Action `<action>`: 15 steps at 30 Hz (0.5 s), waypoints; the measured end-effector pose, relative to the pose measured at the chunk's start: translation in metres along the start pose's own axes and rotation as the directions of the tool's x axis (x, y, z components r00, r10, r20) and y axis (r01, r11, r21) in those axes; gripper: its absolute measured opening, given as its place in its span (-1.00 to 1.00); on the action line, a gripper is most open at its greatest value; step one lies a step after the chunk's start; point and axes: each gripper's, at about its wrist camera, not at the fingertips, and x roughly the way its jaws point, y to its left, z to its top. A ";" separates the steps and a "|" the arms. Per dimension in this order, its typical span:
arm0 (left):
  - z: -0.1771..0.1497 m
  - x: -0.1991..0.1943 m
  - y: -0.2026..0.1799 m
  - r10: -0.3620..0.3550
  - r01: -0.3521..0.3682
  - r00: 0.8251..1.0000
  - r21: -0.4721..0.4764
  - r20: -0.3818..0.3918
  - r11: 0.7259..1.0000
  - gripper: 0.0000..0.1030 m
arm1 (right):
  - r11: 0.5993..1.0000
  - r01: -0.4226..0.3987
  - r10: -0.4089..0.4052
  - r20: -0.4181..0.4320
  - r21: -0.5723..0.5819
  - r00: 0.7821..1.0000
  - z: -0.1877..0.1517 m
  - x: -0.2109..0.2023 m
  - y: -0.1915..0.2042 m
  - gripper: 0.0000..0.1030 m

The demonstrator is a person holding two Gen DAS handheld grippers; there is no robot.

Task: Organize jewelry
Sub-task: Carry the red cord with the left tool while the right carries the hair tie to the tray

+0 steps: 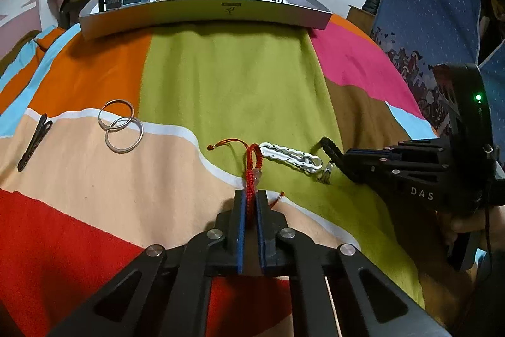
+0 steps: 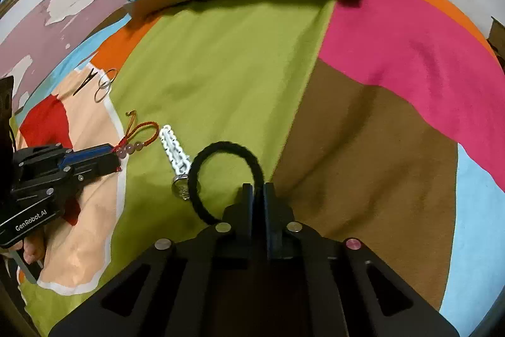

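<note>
On the colourful cloth lies a red braided bracelet (image 1: 252,160) with pale beads. My left gripper (image 1: 251,195) is shut on its near end; the right wrist view shows that gripper (image 2: 115,155) pinching the bracelet (image 2: 148,131) from the left. A black hair tie (image 2: 227,144) forms a loop on the green patch, and my right gripper (image 2: 258,188) is shut on its right side. From the left wrist view that gripper (image 1: 342,157) comes in from the right with the hair tie (image 1: 329,146) at its tips. A white braided bracelet (image 1: 290,157) lies between them.
A grey tray (image 1: 205,18) stands at the cloth's far edge, holding a watch, a cable and other items. Two silver rings (image 1: 120,125) and a black hair clip (image 1: 33,141) lie at the left. A small silver charm (image 2: 181,187) sits by the hair tie.
</note>
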 end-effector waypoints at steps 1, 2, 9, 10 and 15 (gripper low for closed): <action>0.000 0.000 -0.001 0.004 -0.004 1.000 0.003 0.000 1.000 -0.88 | 1.000 -0.005 0.005 -0.002 -0.010 1.000 0.000 0.001 0.003 -0.90; 0.000 0.000 -0.002 0.010 -0.010 1.000 0.006 0.001 1.000 -0.88 | 1.000 -0.007 0.007 -0.004 -0.019 1.000 -0.001 0.001 0.006 -0.90; -0.003 -0.007 -0.004 0.026 -0.026 1.000 -0.005 0.014 1.000 -0.89 | 0.999 -0.013 0.013 0.002 -0.030 1.000 0.002 0.000 0.011 -0.90; -0.003 -0.008 -0.004 0.026 -0.026 1.000 -0.008 0.015 1.000 -0.89 | 0.999 -0.022 0.022 0.003 -0.029 1.000 0.001 -0.001 0.010 -0.90; -0.006 -0.016 -0.004 0.017 -0.016 1.000 -0.055 0.014 0.998 -0.89 | 0.997 -0.064 0.064 0.004 -0.054 0.998 -0.001 -0.008 0.012 -0.91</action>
